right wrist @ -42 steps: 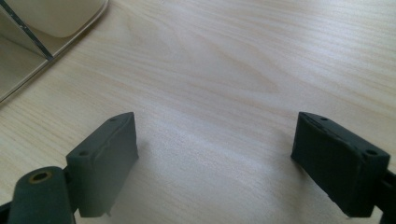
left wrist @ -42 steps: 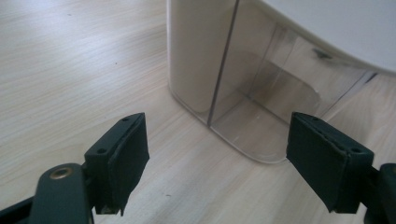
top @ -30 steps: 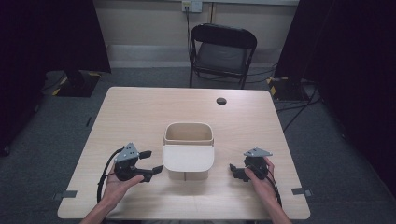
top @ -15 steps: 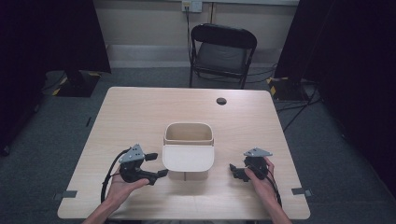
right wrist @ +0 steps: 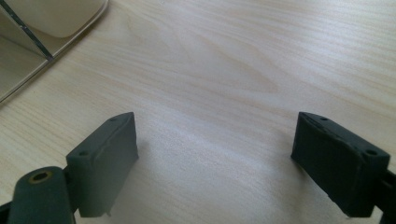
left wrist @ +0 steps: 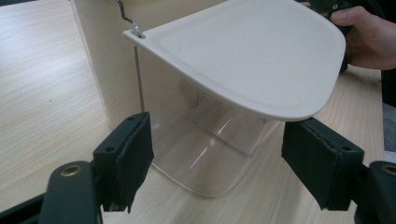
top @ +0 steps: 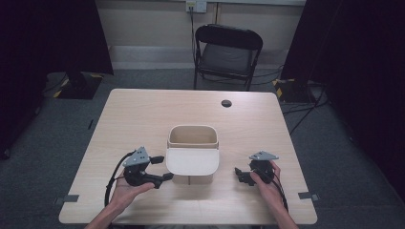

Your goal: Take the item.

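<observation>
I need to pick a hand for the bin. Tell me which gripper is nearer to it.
Left. The left gripper sits right beside the beige lidded bin, jaws open toward it. The right gripper rests apart from it.

A cream plastic bin (top: 193, 143) with a clear front compartment stands upright mid-worktop, its flat lid (top: 192, 161) raised level.

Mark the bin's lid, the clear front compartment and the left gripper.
lid (left wrist: 243, 56), left gripper view, middle of its cream top face.
clear front compartment (left wrist: 205, 163), left gripper view, its curved transparent wall.
left gripper (top: 165, 168), high view, midway between its fingertips.
</observation>
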A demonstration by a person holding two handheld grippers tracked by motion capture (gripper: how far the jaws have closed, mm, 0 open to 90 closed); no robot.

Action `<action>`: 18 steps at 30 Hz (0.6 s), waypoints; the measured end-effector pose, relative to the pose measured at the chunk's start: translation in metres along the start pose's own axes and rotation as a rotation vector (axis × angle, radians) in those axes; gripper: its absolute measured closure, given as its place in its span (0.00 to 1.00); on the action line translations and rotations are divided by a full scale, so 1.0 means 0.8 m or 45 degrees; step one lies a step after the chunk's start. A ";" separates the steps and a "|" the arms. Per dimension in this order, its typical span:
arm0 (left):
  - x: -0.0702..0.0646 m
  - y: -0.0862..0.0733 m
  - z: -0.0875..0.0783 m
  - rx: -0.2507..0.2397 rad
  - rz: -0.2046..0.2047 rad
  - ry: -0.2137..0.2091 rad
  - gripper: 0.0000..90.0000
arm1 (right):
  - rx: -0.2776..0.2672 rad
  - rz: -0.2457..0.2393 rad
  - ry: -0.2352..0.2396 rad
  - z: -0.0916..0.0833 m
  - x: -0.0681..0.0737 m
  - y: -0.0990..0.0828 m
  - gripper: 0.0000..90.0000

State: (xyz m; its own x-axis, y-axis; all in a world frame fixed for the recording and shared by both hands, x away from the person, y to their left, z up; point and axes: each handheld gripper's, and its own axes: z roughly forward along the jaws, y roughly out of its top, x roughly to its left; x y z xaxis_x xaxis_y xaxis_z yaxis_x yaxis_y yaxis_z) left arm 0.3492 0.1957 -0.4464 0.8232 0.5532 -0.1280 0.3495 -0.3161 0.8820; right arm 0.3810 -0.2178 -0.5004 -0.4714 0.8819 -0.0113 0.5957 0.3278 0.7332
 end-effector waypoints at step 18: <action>-0.003 0.006 -0.003 -0.032 -0.010 -0.032 0.32 | 0.000 -0.001 0.000 0.000 0.000 0.000 0.15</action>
State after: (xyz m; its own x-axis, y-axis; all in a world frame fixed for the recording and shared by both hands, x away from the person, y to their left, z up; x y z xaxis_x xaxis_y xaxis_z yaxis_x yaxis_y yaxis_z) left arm 0.3481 0.1948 -0.4405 0.8317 0.5356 -0.1461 0.3448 -0.2920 0.8921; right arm 0.3810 -0.2178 -0.5004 -0.4717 0.8817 -0.0115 0.5954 0.3281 0.7334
